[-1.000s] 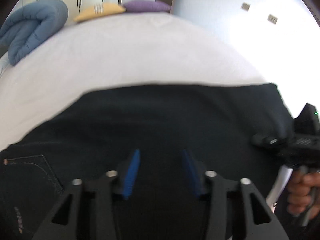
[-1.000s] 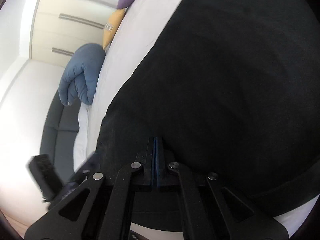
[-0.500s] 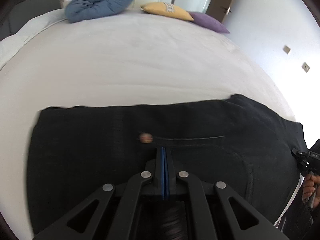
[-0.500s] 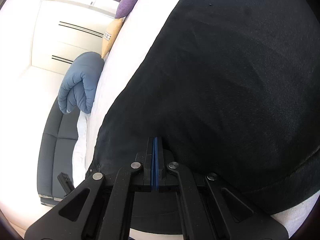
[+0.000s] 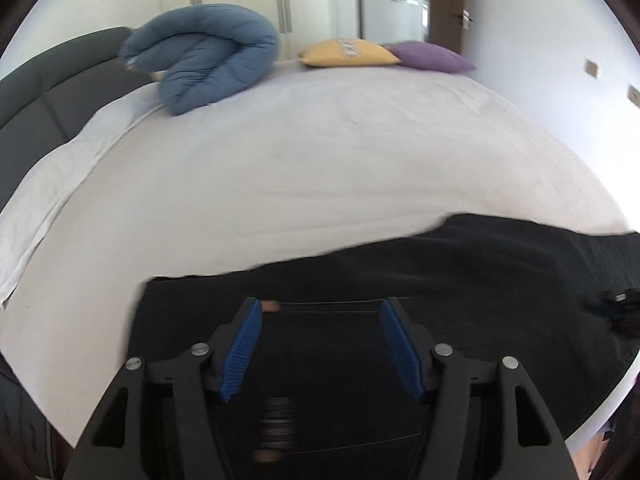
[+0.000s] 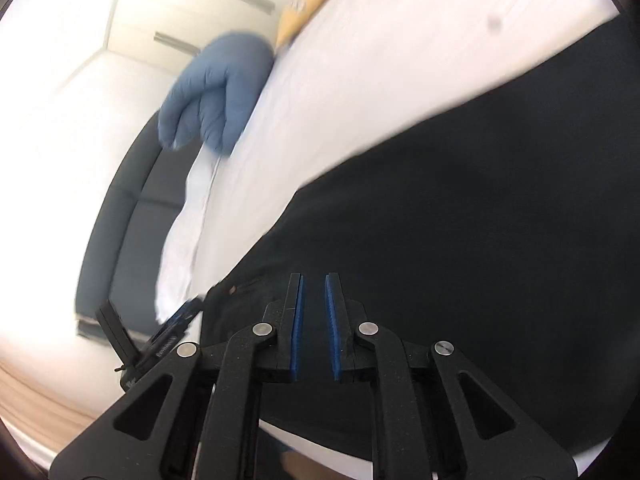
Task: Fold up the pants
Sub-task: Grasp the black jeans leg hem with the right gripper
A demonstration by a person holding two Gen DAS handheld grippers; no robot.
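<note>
left wrist view, pants: black pants (image 5: 400,300) lie flat across the near part of the white bed sheet (image 5: 300,168), folded edge running left to right, with a small coppery rivet and a pocket seam just past the fingertips

left wrist view, left gripper: left gripper (image 5: 320,312) is over the pants with jaws opening, blue pads wide apart and nothing pinched between them

left wrist view, background: rolled blue duvet (image 5: 204,68) at the far left of the bed, yellow cushion (image 5: 348,53) and purple cushion (image 5: 430,56) touching at the far edge, dark headboard (image 5: 52,88) on the left

right wrist view, pants: same pants fill the right and lower part, spread on the sheet

right wrist view, right gripper: right gripper (image 6: 314,284) has jaws just starting to open, a narrow gap; looks like no cloth in it, though black on black is hard to read

right wrist view, other: the left gripper pokes in at the lower left, blurry
</note>
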